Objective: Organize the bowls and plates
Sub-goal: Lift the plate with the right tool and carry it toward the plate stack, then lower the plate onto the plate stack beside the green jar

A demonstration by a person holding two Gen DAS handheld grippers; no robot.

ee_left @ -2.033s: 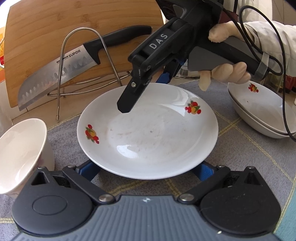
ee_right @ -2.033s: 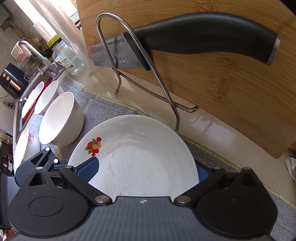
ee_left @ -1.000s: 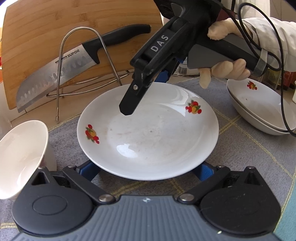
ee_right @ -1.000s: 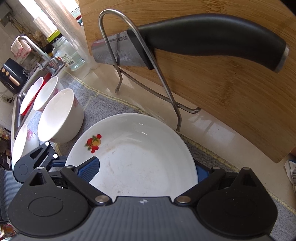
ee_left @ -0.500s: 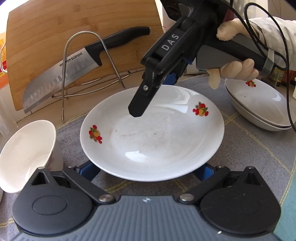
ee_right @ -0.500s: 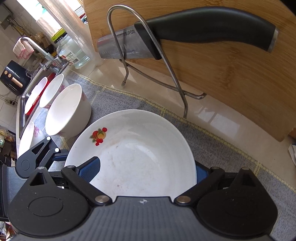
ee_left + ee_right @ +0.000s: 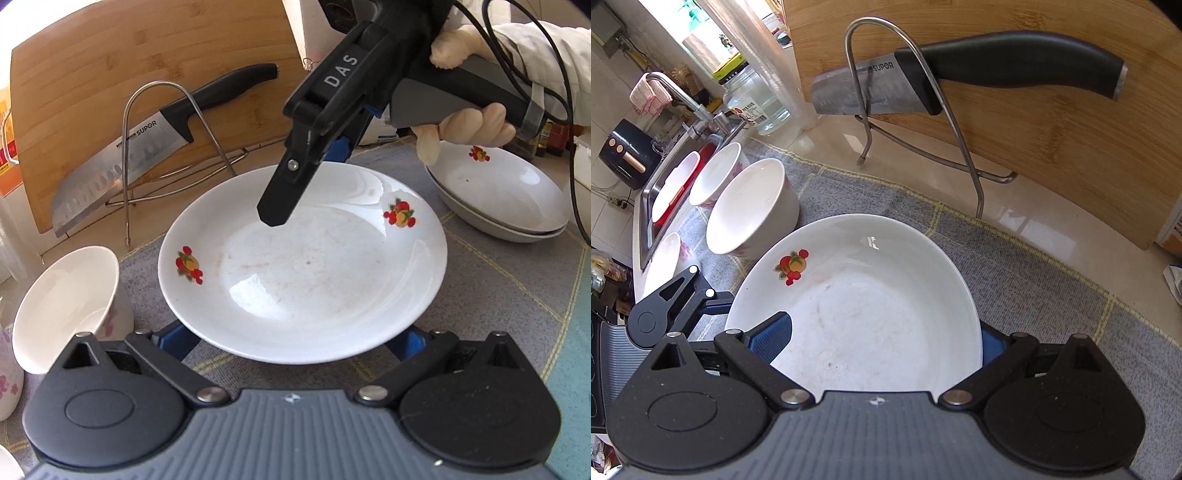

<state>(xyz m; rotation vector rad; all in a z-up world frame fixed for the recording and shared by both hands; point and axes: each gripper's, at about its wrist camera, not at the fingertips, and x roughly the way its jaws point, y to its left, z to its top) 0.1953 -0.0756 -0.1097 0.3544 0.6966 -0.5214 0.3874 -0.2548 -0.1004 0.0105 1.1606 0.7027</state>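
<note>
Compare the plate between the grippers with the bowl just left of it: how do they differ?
The plate is wide and shallow; the bowl is narrower with deep, steep walls. The plate carries red-and-yellow fruit prints inside its rim; the bowl shows faint pink flowers on its outer wall. The plate sits with the left gripper at its near edge and the right gripper over it; the bowl stands apart from both. Both are white, glossy and empty.

The right gripper [image 7: 314, 155] slopes down from the upper right, gripped round its grey handle by a gloved hand [image 7: 465, 122] in a pale sleeve [image 7: 546, 55]. Its blue-padded fingers [image 7: 772, 338] stand spread wide. The left gripper [image 7: 295, 343] sits low and level, its fingers equally parted.
</note>
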